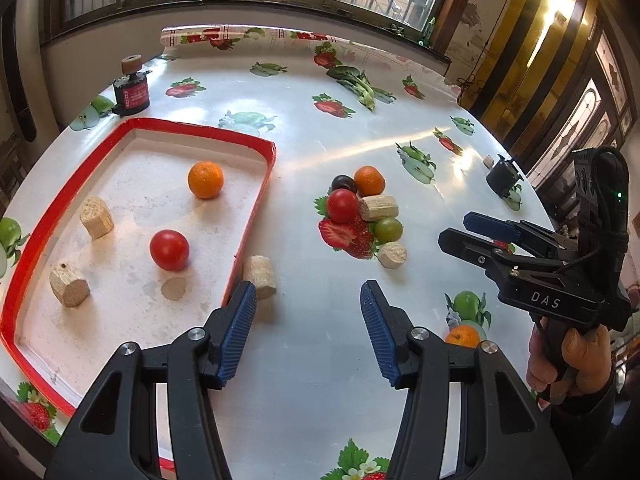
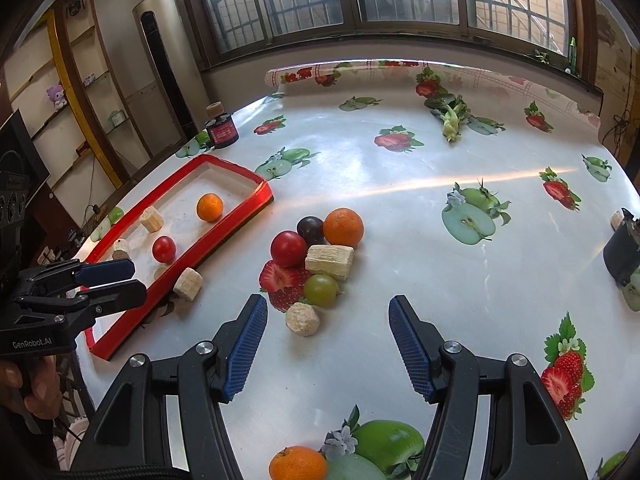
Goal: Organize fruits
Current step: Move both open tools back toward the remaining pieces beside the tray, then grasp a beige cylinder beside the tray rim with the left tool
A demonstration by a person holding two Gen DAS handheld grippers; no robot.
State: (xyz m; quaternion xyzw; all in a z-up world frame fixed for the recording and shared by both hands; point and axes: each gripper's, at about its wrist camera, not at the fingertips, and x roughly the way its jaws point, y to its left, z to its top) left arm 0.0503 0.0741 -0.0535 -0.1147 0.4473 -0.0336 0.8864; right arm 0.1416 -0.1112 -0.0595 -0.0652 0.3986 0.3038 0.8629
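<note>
A red-rimmed white tray (image 1: pixel 256 142) (image 2: pixel 240 168) holds an orange (image 1: pixel 205 179) (image 2: pixel 209 207), a red tomato (image 1: pixel 169 250) (image 2: pixel 163 249) and several beige cork-like chunks. To its right, a pile on the table: orange (image 1: pixel 369 180) (image 2: pixel 343 227), dark plum (image 1: pixel 343 182) (image 2: pixel 310 228), red tomato (image 1: pixel 342 205) (image 2: pixel 288 248), green grape (image 1: pixel 388 229) (image 2: pixel 321 289) and beige chunks (image 1: pixel 378 207) (image 2: pixel 329 261). One chunk (image 1: pixel 260 277) (image 2: pixel 188 284) lies just outside the tray. My left gripper (image 1: pixel 308 332) (image 2: pixel 110 284) is open and empty near the tray's corner. My right gripper (image 2: pixel 327 344) (image 1: pixel 468 230) is open and empty before the pile.
The round table has a fruit-print cloth (image 1: pixel 320 360) (image 2: pixel 400 168). A dark jar with a cork (image 1: pixel 131 94) (image 2: pixel 222 130) stands at the back left, a leafy green vegetable (image 1: pixel 356 82) (image 2: pixel 451 118) at the back, a black cup (image 1: pixel 502 178) (image 2: pixel 624 250) at the right edge.
</note>
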